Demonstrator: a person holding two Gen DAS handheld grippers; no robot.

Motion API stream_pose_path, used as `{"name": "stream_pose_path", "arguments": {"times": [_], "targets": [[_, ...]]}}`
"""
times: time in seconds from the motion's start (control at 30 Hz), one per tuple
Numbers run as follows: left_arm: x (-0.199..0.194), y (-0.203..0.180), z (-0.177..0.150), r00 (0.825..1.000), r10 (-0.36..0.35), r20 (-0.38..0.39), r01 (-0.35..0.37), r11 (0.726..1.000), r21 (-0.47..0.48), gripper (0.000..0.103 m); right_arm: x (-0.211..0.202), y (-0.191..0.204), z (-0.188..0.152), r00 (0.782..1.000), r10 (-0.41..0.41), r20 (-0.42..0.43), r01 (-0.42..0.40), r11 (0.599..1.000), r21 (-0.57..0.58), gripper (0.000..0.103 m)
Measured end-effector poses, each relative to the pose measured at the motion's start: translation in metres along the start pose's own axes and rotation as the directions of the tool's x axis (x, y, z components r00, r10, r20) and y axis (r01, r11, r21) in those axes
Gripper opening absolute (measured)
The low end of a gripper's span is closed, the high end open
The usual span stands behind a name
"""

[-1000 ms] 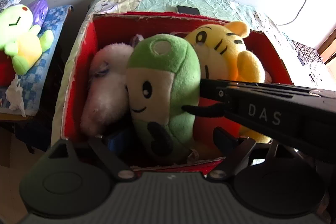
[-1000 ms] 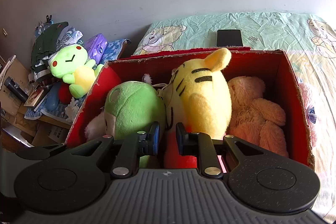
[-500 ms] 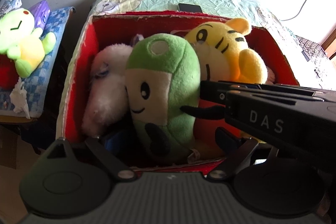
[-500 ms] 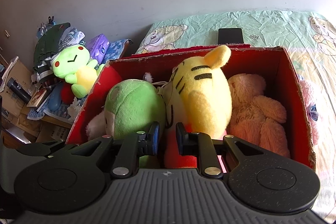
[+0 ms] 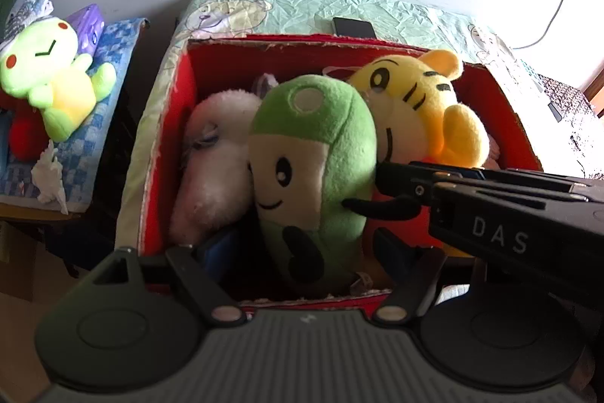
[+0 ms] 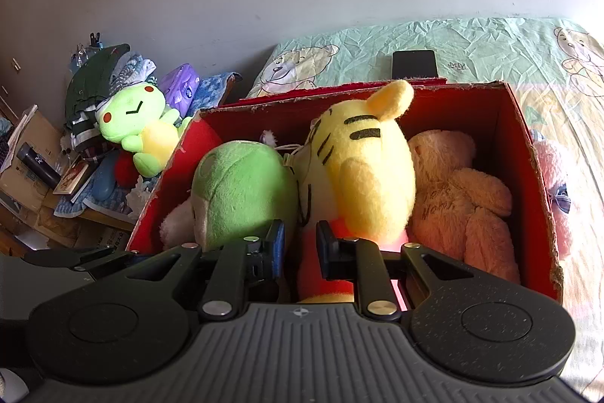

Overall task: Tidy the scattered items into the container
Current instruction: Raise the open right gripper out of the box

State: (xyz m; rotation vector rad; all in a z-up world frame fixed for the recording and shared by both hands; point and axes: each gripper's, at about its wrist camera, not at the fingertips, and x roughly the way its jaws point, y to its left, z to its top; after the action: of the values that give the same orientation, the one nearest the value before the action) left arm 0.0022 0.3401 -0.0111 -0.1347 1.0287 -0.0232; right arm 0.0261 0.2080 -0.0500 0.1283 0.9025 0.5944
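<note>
A red cardboard box (image 5: 166,123) (image 6: 528,157) stands on the bed, packed with plush toys. A green plush (image 5: 313,138) (image 6: 241,187) is upright in the middle. A white plush (image 5: 215,157) lies to its left and a yellow tiger (image 5: 415,108) (image 6: 370,169) to its right. A peach bear (image 6: 460,199) fills the right end. My left gripper (image 5: 302,250) is open wide at the near wall, its fingers either side of the green plush's base. My right gripper (image 6: 301,244) (image 5: 381,176) reaches in between green plush and tiger, with a narrow gap and nothing visibly held.
A lime plush (image 5: 53,78) (image 6: 139,131) sits on a cluttered side table left of the bed. A black phone (image 5: 353,25) (image 6: 413,63) lies on the bear-print sheet behind the box. A pink toy (image 6: 555,176) rests outside the box's right wall.
Both views have drifted only slightly; the box sits a little lower and further right in the left wrist view. Toys and finger gaps look unchanged.
</note>
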Motion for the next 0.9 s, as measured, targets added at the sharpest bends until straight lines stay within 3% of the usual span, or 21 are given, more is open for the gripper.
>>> {"name": "stream_pose_path", "arguments": {"times": [0.43, 0.9], "targets": [[-0.004, -0.008, 0.002, 0.999, 0.038, 0.021, -0.038, 0.999, 0.008, 0.078, -0.017, -0.006, -0.004, 0.999, 0.019, 0.026, -0.02, 0.999, 0.034, 0.022], [-0.023, -0.021, -0.002, 0.988, 0.132, 0.085, -0.134, 0.991, 0.017, 0.08, -0.036, -0.011, -0.01, 0.998, -0.052, 0.042, 0.05, 0.998, 0.043, 0.024]]}}
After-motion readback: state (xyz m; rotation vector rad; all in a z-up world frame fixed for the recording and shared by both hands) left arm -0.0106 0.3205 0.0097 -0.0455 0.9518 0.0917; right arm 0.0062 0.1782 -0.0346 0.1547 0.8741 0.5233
